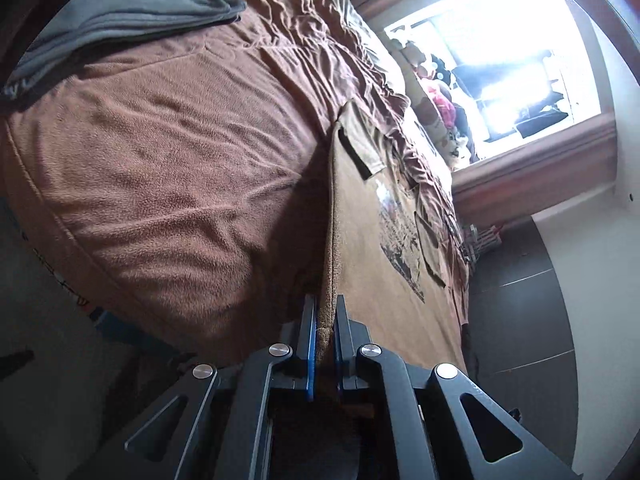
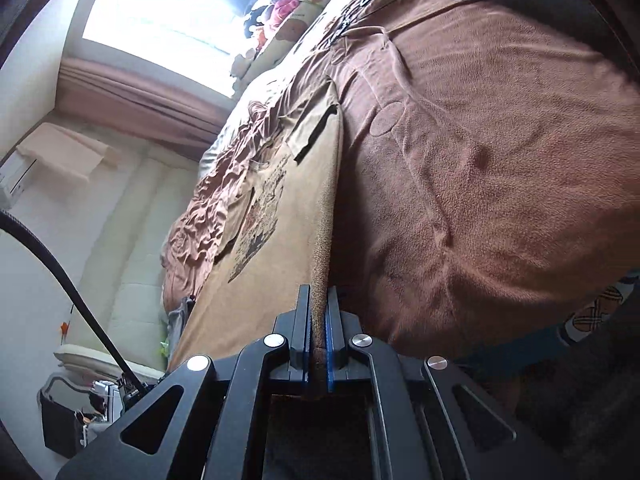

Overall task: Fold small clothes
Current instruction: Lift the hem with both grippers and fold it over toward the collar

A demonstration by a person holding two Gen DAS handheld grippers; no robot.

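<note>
A tan T-shirt (image 1: 376, 248) with a dark printed picture lies stretched over a brown bed. My left gripper (image 1: 325, 316) is shut on its ribbed hem, and the cloth runs taut away from the blue pads (image 1: 310, 332). In the right wrist view the same T-shirt (image 2: 280, 208) is pinched at its hem by my right gripper (image 2: 319, 312), also shut. Both views are rolled sideways. A dark-edged sleeve (image 1: 356, 148) shows at the shirt's far end, also seen as the sleeve (image 2: 316, 128) in the right view.
A brown fleece blanket (image 1: 168, 152) covers the bed, with a grey garment (image 1: 120, 12) at its far corner. Rumpled brown cloth (image 2: 200, 216) lies beside the shirt. A bright window (image 1: 508, 60) and soft toys (image 1: 436, 104) are beyond. A black cable (image 2: 72, 288) hangs nearby.
</note>
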